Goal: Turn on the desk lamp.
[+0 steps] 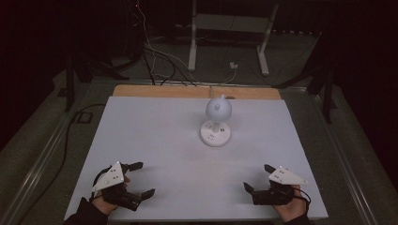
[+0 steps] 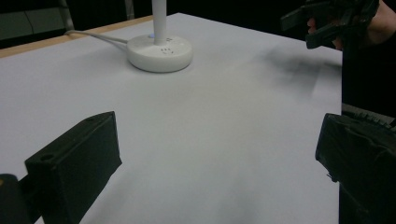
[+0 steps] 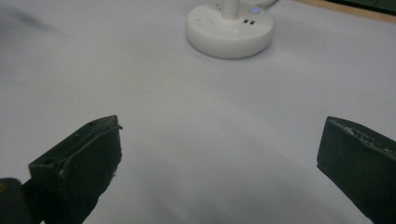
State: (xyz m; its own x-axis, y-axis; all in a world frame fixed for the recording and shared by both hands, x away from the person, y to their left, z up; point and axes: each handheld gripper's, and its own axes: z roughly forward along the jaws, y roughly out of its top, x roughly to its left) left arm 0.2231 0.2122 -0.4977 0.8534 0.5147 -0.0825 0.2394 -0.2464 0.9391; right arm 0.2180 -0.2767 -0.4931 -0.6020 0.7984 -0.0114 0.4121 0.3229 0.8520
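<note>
A white desk lamp (image 1: 216, 119) stands on the white table top (image 1: 164, 140), right of centre toward the far side. Its round base (image 2: 159, 52) (image 3: 229, 31) carries small buttons and a faint blue light, and its globe head (image 1: 218, 109) tilts over the base. My left gripper (image 1: 144, 178) rests open near the front left edge, jaws wide with nothing between them. My right gripper (image 1: 257, 177) rests open near the front right edge, also holding nothing. In the left gripper view the right gripper (image 2: 308, 23) shows at the upper right in a hand.
A white cable (image 2: 95, 36) runs from the lamp base to the far edge, where a strip of wood (image 1: 197, 92) shows. Beyond the table are black cables on the floor (image 1: 159, 65) and a white frame stand (image 1: 230, 37). The room is dark.
</note>
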